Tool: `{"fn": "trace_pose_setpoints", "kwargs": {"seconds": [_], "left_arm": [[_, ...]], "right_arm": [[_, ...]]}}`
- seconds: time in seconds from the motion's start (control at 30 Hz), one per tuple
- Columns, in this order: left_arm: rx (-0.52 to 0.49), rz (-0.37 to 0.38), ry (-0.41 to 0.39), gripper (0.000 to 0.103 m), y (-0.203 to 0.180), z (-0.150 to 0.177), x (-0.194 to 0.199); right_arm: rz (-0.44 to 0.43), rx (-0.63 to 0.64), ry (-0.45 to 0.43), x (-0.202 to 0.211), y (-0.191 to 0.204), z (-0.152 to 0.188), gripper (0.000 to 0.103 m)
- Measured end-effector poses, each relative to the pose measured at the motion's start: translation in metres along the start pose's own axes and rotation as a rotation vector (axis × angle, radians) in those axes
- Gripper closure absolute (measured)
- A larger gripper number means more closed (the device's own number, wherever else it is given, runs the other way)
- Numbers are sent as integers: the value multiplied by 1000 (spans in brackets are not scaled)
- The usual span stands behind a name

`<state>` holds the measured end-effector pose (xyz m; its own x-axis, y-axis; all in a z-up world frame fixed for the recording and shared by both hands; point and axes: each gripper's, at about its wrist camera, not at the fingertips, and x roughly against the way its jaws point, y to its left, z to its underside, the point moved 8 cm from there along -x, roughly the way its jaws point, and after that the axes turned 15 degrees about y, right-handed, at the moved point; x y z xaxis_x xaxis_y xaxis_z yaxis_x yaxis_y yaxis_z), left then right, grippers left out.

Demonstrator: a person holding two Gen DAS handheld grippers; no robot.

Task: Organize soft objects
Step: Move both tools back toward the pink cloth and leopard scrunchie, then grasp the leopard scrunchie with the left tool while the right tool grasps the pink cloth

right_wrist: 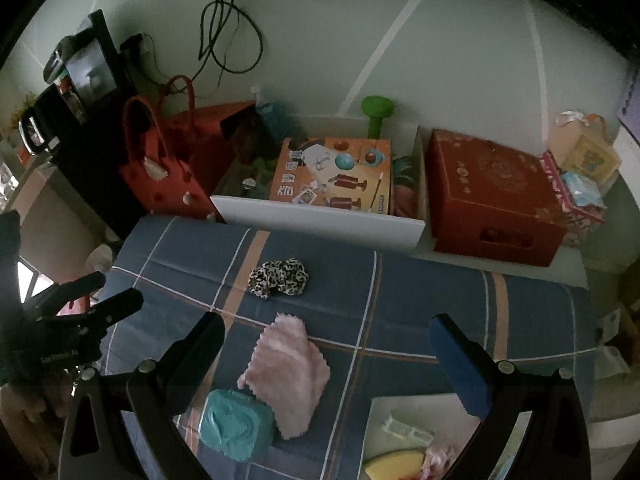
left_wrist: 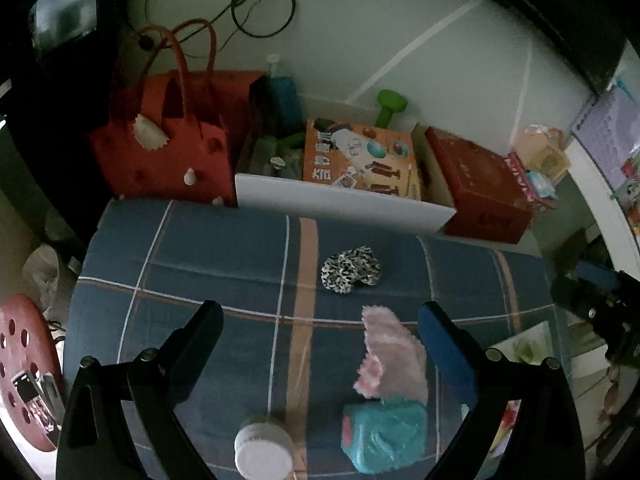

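Both tools hover w/ fingers spread wide, nothing pinched: left tool (left_wrist: 320, 332) above the plaid-covered counter (left_wrist: 200, 248), right tool (right_wrist: 326, 344) likewise. Pink cloth (right_wrist: 288, 372) lies flat-ish near mid counter, one edge touching the teal wipes pack (right_wrist: 236, 436), partly between the right tool's fingers in that view. Judging by look it's light, limp, fluffy & not fragile; will sag and drape once lifted, so prob best to pinch a free corner or a bunched fold away from the pack, pressing down into the fabric a bit. Looks pale pink, fuzzy pile, scalloped edges, folded roughly square. Leopard-print scrunchie (right_wrist: 280, 276) sits farther back, apart from cloth – also soft, springy, easy to grab by its ruffle
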<state>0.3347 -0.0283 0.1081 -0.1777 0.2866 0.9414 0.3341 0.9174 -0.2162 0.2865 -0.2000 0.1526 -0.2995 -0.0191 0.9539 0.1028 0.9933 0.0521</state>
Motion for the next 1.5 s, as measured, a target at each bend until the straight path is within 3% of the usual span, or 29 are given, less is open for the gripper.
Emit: {"fn": "trace_pose_setpoints", "kwargs": {"seconds": [0.47,0.63,0.83,1.1,1.2,1.27,1.33,1.5], "left_arm": [[61,-80,194,5,17,8,-104],[121,-74,253,5,27,12,-126],[130,-86,269,5,33,13,-140],[136,-80,264,5,33,13,-151],[146,-72,255,5,32,11,-154],[149,-58,249,5,28,9,-155],[154,-42,243,5,24,6,-155],[157,-15,223,5,9,-5,-157]], "right_arm": [[-47,45,239,-159,26,33,0],[-56,64,283,-187,33,42,0],[-53,123,329,-213,46,52,2],[-51,154,351,-223,41,60,26],[-91,136,353,-222,33,62,35],[-103,126,350,-220,27,63,52],[-150,105,348,-218,23,63,59],[-192,100,339,-217,17,61,70]]}}
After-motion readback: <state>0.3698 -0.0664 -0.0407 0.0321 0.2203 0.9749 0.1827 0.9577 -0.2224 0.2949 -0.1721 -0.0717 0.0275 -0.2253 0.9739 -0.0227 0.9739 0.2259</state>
